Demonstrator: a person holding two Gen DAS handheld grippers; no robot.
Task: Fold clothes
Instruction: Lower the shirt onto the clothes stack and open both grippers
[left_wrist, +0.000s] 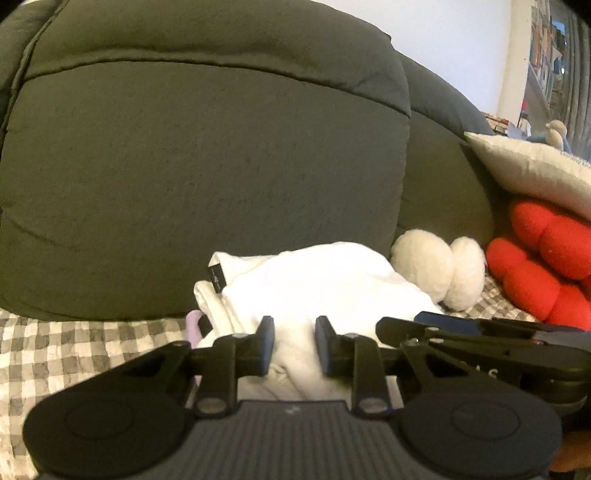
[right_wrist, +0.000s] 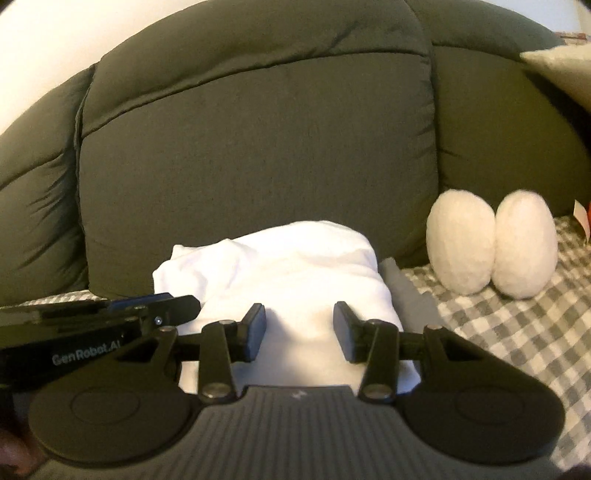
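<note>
Holding both tools low over the cloth, you have the left gripper (left_wrist: 294, 345) with its fingers apart, and the right gripper (right_wrist: 299, 334) also apart; neither one is clamped on anything. Between and just in front of each pair of fingers lies the white cotton garment (right_wrist: 280, 273), bunched in a soft heap with a small black label (left_wrist: 217, 276) at its back left edge. It rests on the grey-and-white checked cover (right_wrist: 498, 332) of the dark grey padded sofa (left_wrist: 207, 166).

I judge the folding is only at its start: the cloth is crumpled, not spread. Your next move probably needs each gripper to close on one edge, well apart, and lift to spread it. Beside the garment, to the right, stand two white fluffy egg-shaped cushions (right_wrist: 491, 247), so keep the cloth away from them.
</note>
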